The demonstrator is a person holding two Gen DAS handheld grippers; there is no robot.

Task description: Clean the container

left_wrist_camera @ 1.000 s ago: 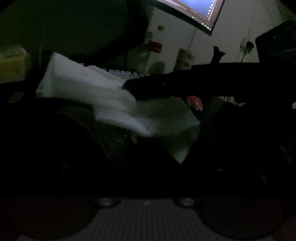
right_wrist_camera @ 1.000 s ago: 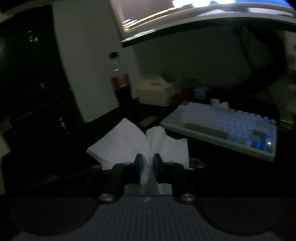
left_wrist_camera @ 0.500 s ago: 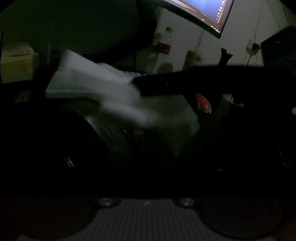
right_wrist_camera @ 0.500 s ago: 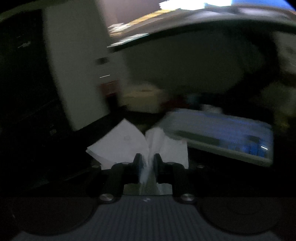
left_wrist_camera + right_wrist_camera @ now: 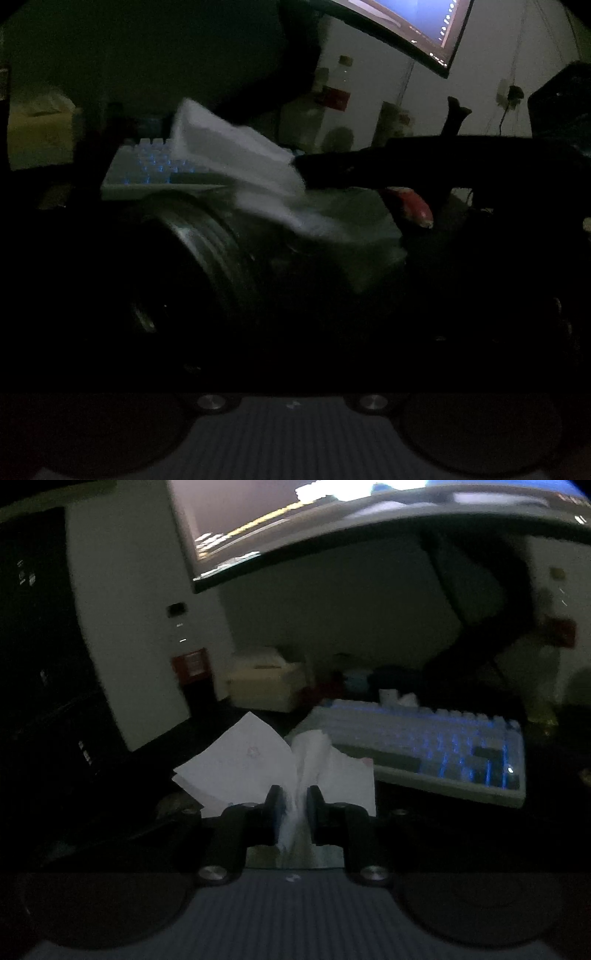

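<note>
A round metal container (image 5: 210,251) with a ribbed rim fills the dark middle of the left wrist view, close to the camera. My left gripper's fingers are lost in the dark around it. A white tissue (image 5: 258,177) lies over the container's upper right side. My right gripper (image 5: 301,171) reaches in from the right as a dark bar and pinches that tissue. In the right wrist view the right gripper (image 5: 294,794) is shut on the crumpled tissue (image 5: 251,764), which fans out ahead of the fingers. A strip of shiny metal (image 5: 325,856) shows below them.
A white keyboard (image 5: 443,753) with blue backlight lies behind, also visible as the keyboard (image 5: 155,166). A lit monitor (image 5: 417,26) hangs above. A bottle with a red label (image 5: 336,96), a pale tissue box (image 5: 266,683) and a small red object (image 5: 413,208) stand around.
In the left wrist view the tissue and the right gripper have shifted to the right over the container, uncovering the keyboard. The right gripper keeps its hold on the tissue.
</note>
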